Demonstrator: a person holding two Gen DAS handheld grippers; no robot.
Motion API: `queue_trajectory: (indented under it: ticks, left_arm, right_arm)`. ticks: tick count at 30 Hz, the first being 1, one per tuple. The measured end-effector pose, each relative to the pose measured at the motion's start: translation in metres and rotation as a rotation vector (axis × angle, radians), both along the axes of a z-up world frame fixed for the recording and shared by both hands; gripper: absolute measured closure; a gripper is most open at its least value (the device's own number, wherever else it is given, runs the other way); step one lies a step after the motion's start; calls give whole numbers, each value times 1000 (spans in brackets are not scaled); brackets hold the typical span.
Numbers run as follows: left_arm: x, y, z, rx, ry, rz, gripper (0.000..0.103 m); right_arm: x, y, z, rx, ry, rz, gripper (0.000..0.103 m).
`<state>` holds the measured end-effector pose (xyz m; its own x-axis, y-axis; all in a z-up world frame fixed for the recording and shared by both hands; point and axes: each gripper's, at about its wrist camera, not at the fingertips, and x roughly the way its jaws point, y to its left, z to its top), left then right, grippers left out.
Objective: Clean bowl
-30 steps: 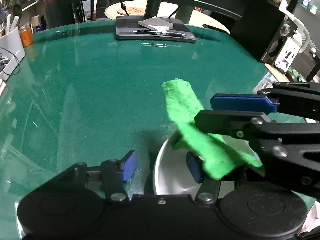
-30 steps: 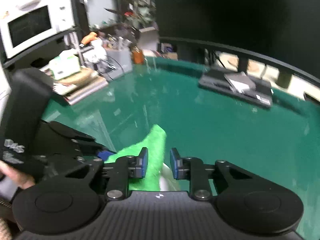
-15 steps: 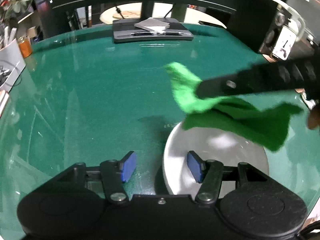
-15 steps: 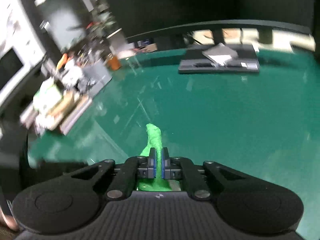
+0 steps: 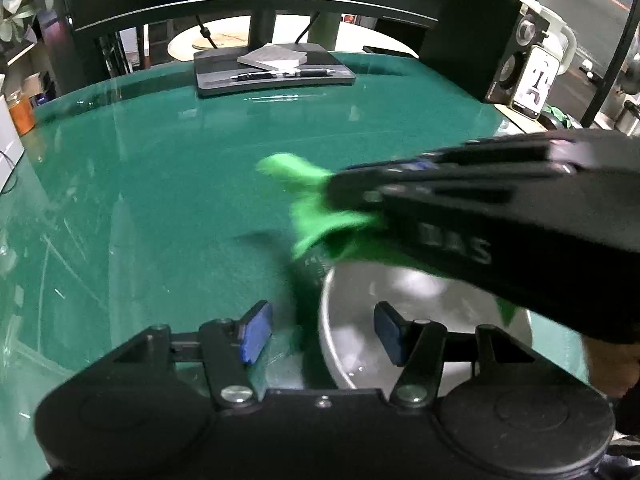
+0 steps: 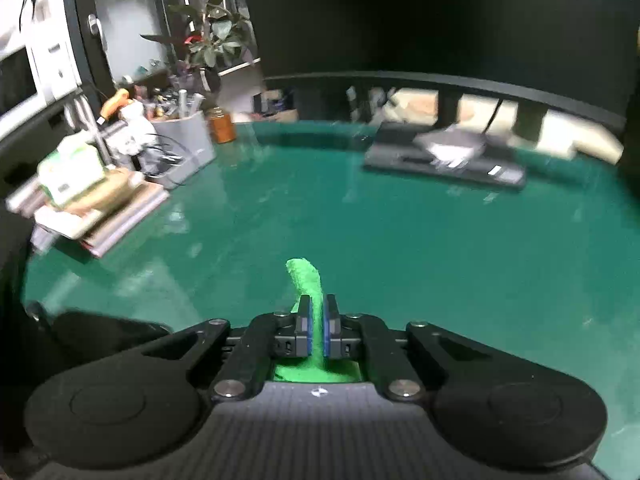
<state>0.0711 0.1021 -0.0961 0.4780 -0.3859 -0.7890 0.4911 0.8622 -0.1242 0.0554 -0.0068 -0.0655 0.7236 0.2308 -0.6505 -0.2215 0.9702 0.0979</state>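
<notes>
A white bowl (image 5: 340,344) stands on the green table (image 5: 160,180), close in front of my left gripper (image 5: 322,334). That gripper is open and straddles the bowl's left rim, one pad outside it and the other inside, neither pressing on it. My right gripper (image 5: 338,188) reaches in from the right over the bowl's far side, shut on a bright green cloth (image 5: 316,220). The cloth hangs blurred over the far rim. In the right wrist view the right gripper (image 6: 316,328) pinches the cloth (image 6: 306,280) between its blue pads, with a strip sticking out ahead.
A black tray (image 5: 272,68) with pens and paper lies at the table's far edge. Stacked books and boxes (image 6: 88,208), a grey container (image 6: 180,152) and an amber jar (image 6: 222,128) line the left side. A speaker and phone (image 5: 536,80) stand at the right.
The right gripper's jaws closed on the cloth and raised it off the bowl. It has since swung in lower and closer over the bowl's far side. The left gripper stayed put.
</notes>
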Motion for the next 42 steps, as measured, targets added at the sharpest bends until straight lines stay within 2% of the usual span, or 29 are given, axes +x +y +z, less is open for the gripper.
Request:
queue_trajectory:
  ticks: [2,5,8,9,10,11,12,14,17,20,21,23,25,26,27,28,32,34,35,39,41,42]
  left_arm:
    - [0,-1,0,2,-5,0,43]
    - [-1,-2,-1,6,-11,3,42]
    - [-2,-1,-2,13,-20,13,37]
    - [-2,-1,-2,15,-20,15,37]
    - [-2,-1,-1,16,-20,16,36]
    - [-1,-1,-1,17,-20,17,35]
    - [-1,-1,-1,19,-19,18,35]
    - [1,0,-1,20,-18,23,32]
    - [3,-1,-2,24,-21,21,29]
    - [3,-2,-2,28,-21,15,26]
    - [3,-2,-2,29,-20,12,25]
    - [4,-3,-2,32,-19,6,24]
    - [5,-3,-2,34,-16,1,24]
    - [5,-3,-2,34,-14,-1,24]
    - [5,-3,-2,35,-13,-2,24]
    - [5,-3,-2,35,-12,-4,23]
    - [6,-5,-3,38,-12,-12,21]
    - [6,-4,-3,36,-12,-13,21]
    - [7,-4,-3,35,-12,-13,21]
    - [7,-3,-4,35,-13,-10,21]
    - [7,-3,-4,36,-13,-10,19]
    - [7,-3,-4,37,-13,-11,19]
  right_arm:
    - [4,-9,1,38,15,-36,97]
    - [7,-25,14,73,-36,-147,97]
    - [7,-37,22,14,-113,-247,97]
    - [8,-40,21,-37,-140,-263,83]
    - [12,-44,15,-105,-141,-251,64]
    - [16,-51,7,-147,-94,-229,21]
    - [21,-58,-2,-182,-36,-207,15]
    - [17,-68,-5,-187,-29,-223,15]
    - [0,-87,-1,-199,-88,-250,15]
    - [0,-87,-3,-323,-90,-120,15]
    - [5,-89,-6,-316,-35,-93,14]
    - [21,-102,-11,-160,107,-162,13]
    - [35,-113,-16,-10,211,-258,4]
    - [42,-122,-20,112,284,-366,3]
    - [45,-128,-22,203,320,-455,3]
    - [45,-131,-24,250,328,-499,3]
    - [67,-104,-30,64,322,-456,3]
    - [75,-95,-41,-6,360,-416,4]
    - [75,-94,-46,-13,377,-414,2]
    - [69,-93,-54,-22,333,-457,1]
    - [70,-99,-50,32,322,-491,2]
    - [74,-101,-49,41,319,-496,5]
